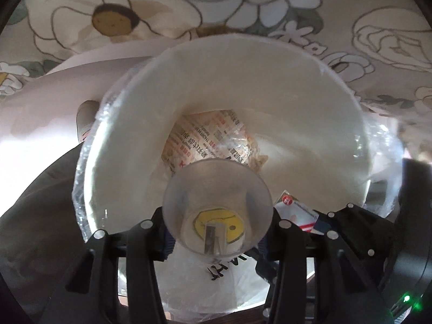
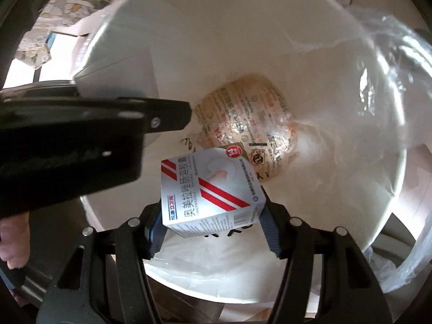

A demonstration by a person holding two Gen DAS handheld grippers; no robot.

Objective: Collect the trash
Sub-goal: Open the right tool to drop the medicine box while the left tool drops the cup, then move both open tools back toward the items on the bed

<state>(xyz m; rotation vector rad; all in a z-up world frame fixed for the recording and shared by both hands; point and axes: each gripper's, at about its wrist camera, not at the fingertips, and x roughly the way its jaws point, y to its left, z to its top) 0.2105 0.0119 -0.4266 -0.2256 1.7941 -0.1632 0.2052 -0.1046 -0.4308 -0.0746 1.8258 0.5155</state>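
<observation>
Left wrist view looks straight down into a white bin [image 1: 270, 86] lined with a clear plastic bag [image 1: 383, 162]. The left gripper [image 1: 217, 232] has its fingers closed on a clear plastic cup [image 1: 217, 210], held mouth-forward over the bin opening, with a yellow sticker showing at the cup's bottom. A crumpled printed wrapper [image 1: 208, 140] already lies at the bottom of the bin.

In the right wrist view, the right gripper [image 2: 212, 229] has its fingers clamped on a small white medicine box [image 2: 210, 191] with red stripes, also held above the bin [image 2: 202, 40]. The same wrapper [image 2: 251, 124] lies below it, and the left gripper [image 2: 167, 116] reaches in from the left side.

The step in hand looks like the drop: both pieces of trash are over the opening and neither is released yet. The next move calls for the fingers to spread so that cup and box fall inside the liner. Both tools sit close together over the rim, so each release should keep clear of the other gripper.
</observation>
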